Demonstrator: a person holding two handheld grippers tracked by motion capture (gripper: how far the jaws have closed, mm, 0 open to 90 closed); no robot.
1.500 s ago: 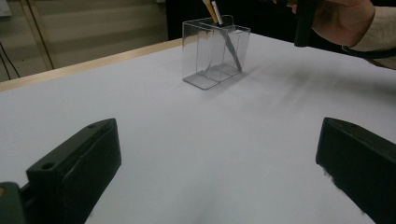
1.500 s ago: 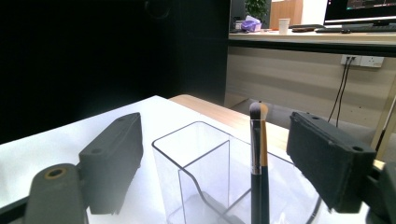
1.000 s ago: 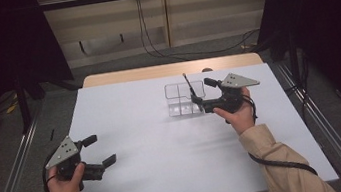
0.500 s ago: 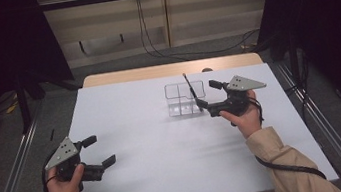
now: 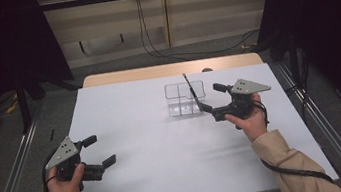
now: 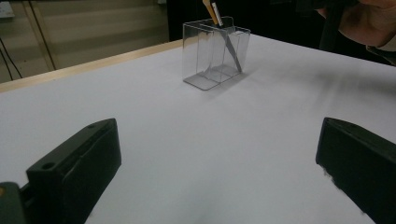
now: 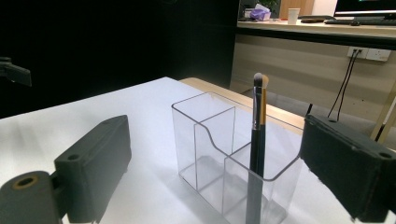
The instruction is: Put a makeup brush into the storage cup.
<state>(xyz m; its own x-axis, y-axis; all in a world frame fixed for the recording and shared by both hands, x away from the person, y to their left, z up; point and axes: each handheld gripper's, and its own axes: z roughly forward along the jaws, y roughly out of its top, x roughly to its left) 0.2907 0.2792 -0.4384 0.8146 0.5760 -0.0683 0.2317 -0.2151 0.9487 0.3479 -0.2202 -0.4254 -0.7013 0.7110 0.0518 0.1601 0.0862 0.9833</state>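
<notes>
Brush stands in clear organizer, both grippers empty

Brush (image 7: pixel 257 140) leans inside a compartment of the clear organizer (image 5: pixel 178 92), which sits on the white worktop (image 5: pixel 155 143) just above the middle of the high view. Right gripper (image 5: pixel 211 103), right of centre, points at the organizer; its fingers (image 7: pixel 93 163) have just been opening, stand wide and grasp nothing. Left gripper (image 5: pixel 98 151), at the lower left and well apart, has its fingers (image 6: pixel 77 172) spread over bare worktop.
</notes>
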